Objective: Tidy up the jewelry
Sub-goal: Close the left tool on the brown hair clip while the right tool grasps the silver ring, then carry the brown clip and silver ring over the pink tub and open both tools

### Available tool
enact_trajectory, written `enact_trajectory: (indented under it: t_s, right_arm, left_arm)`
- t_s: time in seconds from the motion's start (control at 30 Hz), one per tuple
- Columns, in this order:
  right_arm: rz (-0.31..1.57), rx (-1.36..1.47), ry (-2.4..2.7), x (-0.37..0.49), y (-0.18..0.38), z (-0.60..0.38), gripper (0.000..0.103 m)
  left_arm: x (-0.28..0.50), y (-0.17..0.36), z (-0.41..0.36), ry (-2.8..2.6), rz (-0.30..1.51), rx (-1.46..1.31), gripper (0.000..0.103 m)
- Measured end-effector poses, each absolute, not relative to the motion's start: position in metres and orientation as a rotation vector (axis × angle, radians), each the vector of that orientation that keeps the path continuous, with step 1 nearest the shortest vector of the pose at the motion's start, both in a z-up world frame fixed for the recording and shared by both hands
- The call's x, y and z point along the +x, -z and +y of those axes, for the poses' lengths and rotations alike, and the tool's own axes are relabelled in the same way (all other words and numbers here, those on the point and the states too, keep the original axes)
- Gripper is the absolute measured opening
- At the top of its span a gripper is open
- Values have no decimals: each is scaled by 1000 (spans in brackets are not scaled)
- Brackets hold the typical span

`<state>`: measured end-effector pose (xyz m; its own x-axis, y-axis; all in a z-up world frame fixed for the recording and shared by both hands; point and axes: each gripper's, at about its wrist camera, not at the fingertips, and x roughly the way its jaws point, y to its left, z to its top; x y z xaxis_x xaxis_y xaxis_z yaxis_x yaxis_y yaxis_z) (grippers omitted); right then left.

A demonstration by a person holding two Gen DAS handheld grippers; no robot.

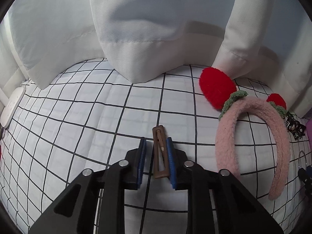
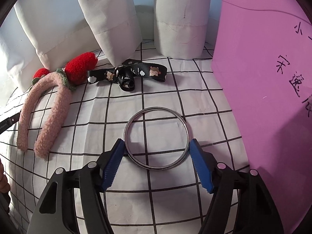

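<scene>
Left gripper [image 1: 156,142] released, blue pads either side of one brown rectangular snap hair clip [image 1: 160,152] lying on the white black-grid cloth [image 1: 78,117]; clip touches the right pad, gap at the left pad. Right gripper [image 2: 157,143] spread wide around one silver metal ring bangle [image 2: 156,138] flat on the cloth, both fingertips touching or almost touching its rim, can't tell if gripped. One pink fuzzy headband [image 2: 43,115] with two red strawberry pompoms lies to the left. One black cartoon-print strap [image 2: 126,74] lies beyond the bangle. One purple sheet [image 2: 263,78] with handwriting on the right.
</scene>
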<state>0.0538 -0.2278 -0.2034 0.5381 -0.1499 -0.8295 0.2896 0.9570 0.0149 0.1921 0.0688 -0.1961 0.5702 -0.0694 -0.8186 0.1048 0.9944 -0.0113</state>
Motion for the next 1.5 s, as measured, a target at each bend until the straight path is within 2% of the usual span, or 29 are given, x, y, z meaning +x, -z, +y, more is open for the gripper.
enact_trajectory:
  t_s: [0.73,1.5]
  right_arm:
    - [928,168,181,44,174,-206,65]
    - [898,165,159,40,150,-202,64]
  left_arm:
    - [150,156,84,178,930,-30,12]
    - [129,122,64,256,879,-8,12]
